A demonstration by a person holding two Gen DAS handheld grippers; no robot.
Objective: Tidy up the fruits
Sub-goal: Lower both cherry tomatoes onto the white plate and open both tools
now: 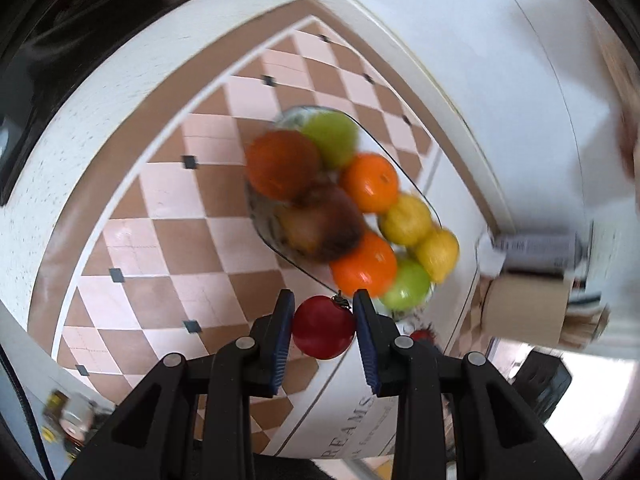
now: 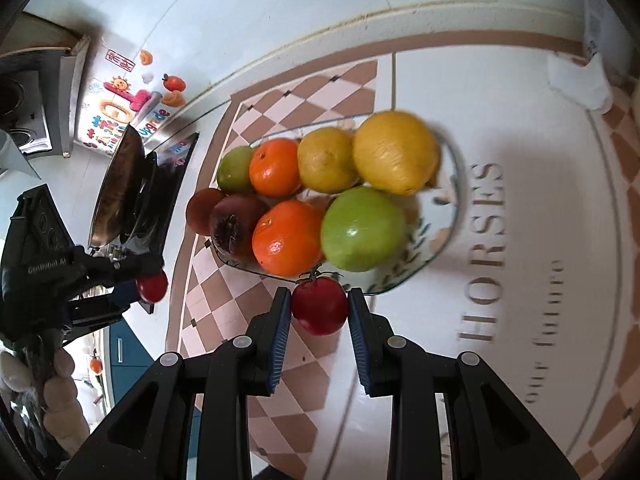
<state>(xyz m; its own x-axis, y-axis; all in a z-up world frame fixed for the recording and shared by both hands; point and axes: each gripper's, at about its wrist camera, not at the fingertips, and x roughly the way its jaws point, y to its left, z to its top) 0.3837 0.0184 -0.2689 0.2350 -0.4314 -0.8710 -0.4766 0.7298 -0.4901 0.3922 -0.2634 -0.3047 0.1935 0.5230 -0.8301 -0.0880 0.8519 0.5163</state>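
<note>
two round red tomatoes: one (image 1: 323, 328) clamped in left gripper (image 1: 324, 332), one (image 2: 319, 310) clamped in right gripper (image 2: 319, 314), both above the near rim of the patterned glass fruit plate (image 2: 448, 216), already piled with oranges, lemons, green apples; both tomatoes not yet placed.
</note>
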